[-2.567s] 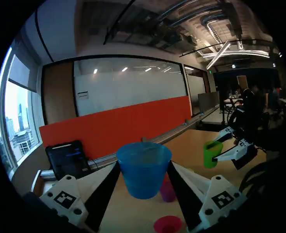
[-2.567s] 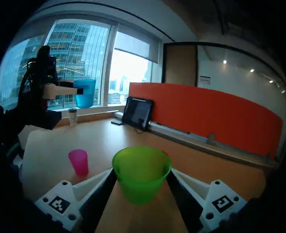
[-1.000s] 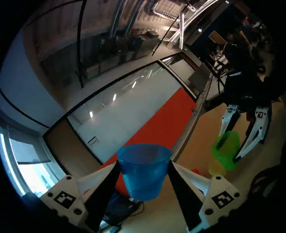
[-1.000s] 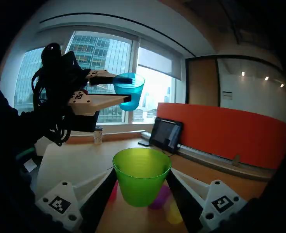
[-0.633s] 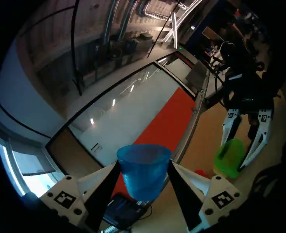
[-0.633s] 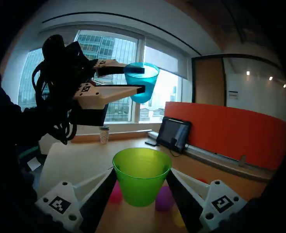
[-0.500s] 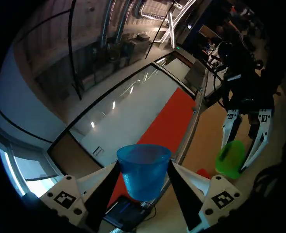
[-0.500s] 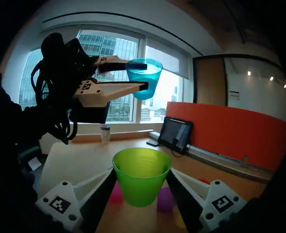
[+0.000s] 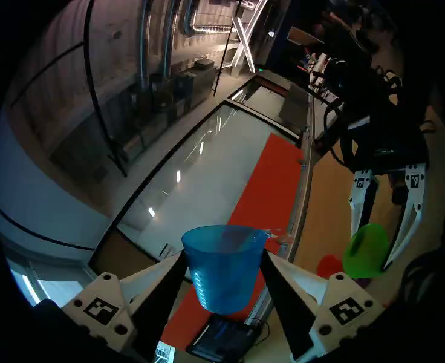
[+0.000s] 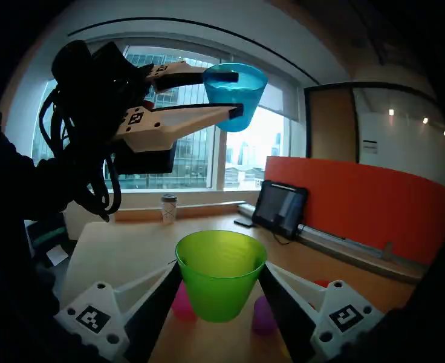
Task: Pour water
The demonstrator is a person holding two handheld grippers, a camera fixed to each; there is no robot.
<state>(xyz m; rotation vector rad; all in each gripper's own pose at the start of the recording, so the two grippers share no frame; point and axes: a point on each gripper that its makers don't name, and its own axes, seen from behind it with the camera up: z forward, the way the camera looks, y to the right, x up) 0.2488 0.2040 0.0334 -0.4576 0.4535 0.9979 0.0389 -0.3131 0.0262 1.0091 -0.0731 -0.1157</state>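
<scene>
The blue cup [image 9: 224, 269], translucent smooth plastic tapering to a narrower base, sits gripped between both fingers of the left claw [image 9: 224, 259], which press on its sides just under the rim. A slanted line shows through its wall, but how much water it holds is hard to read. In the right gripper view it hangs tilted, high above the tabletop [image 10: 120, 248] and up-left of the green cup [image 10: 220, 281]. The green cup is glossy plastic of the same tapered shape. It is clamped upright between the two fingers of the right claw [image 10: 220, 272], and its base is hidden behind them. The fingers are pale with black inner faces, and each carries a square black-and-white marker; no writing is legible anywhere. Black cables bunch behind the left claw, and the hand holding it is lost in shadow. Below the green cup, a pink cup [image 10: 183, 305] and a purple cup [image 10: 263, 314] stand on the pale wood tabletop, both partly covered. Farther off are a dark tablet [image 10: 280, 209] leaning against an orange partition [image 10: 367, 193] and a lidded paper cup [image 10: 168, 209] by the window [image 10: 186, 157].
</scene>
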